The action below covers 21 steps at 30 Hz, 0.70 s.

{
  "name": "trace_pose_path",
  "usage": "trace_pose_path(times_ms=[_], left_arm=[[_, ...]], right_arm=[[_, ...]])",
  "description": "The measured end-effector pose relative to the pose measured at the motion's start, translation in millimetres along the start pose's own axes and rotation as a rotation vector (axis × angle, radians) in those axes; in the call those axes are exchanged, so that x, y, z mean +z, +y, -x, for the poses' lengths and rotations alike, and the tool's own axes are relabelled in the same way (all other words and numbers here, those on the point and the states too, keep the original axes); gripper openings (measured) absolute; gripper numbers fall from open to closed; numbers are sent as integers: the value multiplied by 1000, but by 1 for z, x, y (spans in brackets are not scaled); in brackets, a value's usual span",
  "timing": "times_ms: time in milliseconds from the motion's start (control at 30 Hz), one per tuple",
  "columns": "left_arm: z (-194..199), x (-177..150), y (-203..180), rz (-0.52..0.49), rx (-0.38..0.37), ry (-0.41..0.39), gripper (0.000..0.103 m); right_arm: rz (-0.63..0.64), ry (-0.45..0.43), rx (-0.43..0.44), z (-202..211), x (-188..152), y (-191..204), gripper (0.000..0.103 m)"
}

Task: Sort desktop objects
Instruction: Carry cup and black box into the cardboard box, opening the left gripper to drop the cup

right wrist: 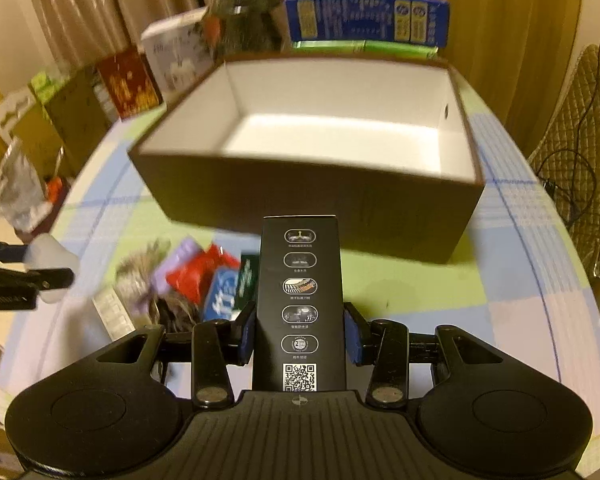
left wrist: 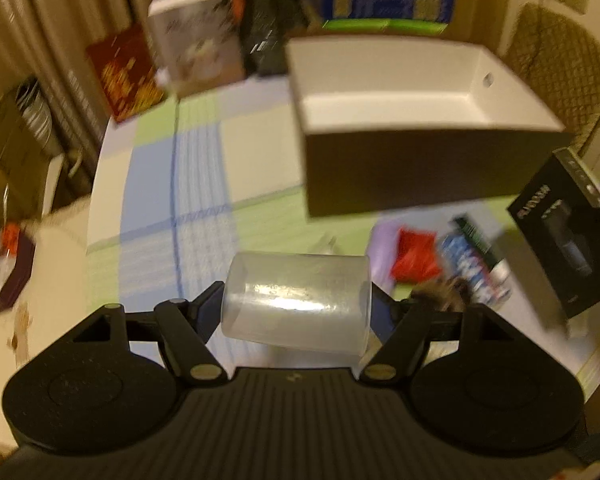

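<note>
My left gripper [left wrist: 298,304] is shut on a clear plastic cup [left wrist: 298,300] lying sideways between its pads, lifted above the checked tablecloth. My right gripper [right wrist: 299,330] is shut on a tall black box [right wrist: 299,300] with white icons and a QR code; its blue pads [right wrist: 247,330] press both sides. That black box [left wrist: 568,240] also shows at the right in the left wrist view. A large open brown box with a white inside [right wrist: 308,184] [left wrist: 428,172] stands just beyond both grippers. The left gripper with the cup [right wrist: 46,276] appears at the left edge of the right wrist view.
A pile of small items lies on the cloth: a red packet [right wrist: 192,276] [left wrist: 414,256], a blue packet [right wrist: 222,296], a purple one [right wrist: 176,260] and a furry thing [right wrist: 176,312]. Boxes and books [right wrist: 364,20] line the table's far edge. A padded chair [right wrist: 580,128] stands right.
</note>
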<state>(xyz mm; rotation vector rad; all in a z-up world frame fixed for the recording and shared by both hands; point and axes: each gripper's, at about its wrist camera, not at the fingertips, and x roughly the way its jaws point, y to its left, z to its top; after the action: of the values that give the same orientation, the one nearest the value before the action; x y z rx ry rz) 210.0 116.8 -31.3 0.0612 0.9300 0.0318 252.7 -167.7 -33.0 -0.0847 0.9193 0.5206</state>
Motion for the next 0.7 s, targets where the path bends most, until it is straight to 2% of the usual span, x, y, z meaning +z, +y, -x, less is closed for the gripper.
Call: trace_pose_path(times_ms=[200, 333, 467, 700], left_arm=[[2, 52, -26, -72, -49, -110, 70], [-6, 91, -46, -130, -77, -165, 70], [-23, 125, -61, -169, -111, -186, 70], [-73, 181, -86, -231, -155, -182, 70]], right_arm=[[-7, -95, 29, 25, 43, -11, 40], [-2, -159, 12, 31, 76, -17, 40], [5, -201, -3, 27, 111, -26, 40], [-22, -191, -32, -15, 160, -52, 40]])
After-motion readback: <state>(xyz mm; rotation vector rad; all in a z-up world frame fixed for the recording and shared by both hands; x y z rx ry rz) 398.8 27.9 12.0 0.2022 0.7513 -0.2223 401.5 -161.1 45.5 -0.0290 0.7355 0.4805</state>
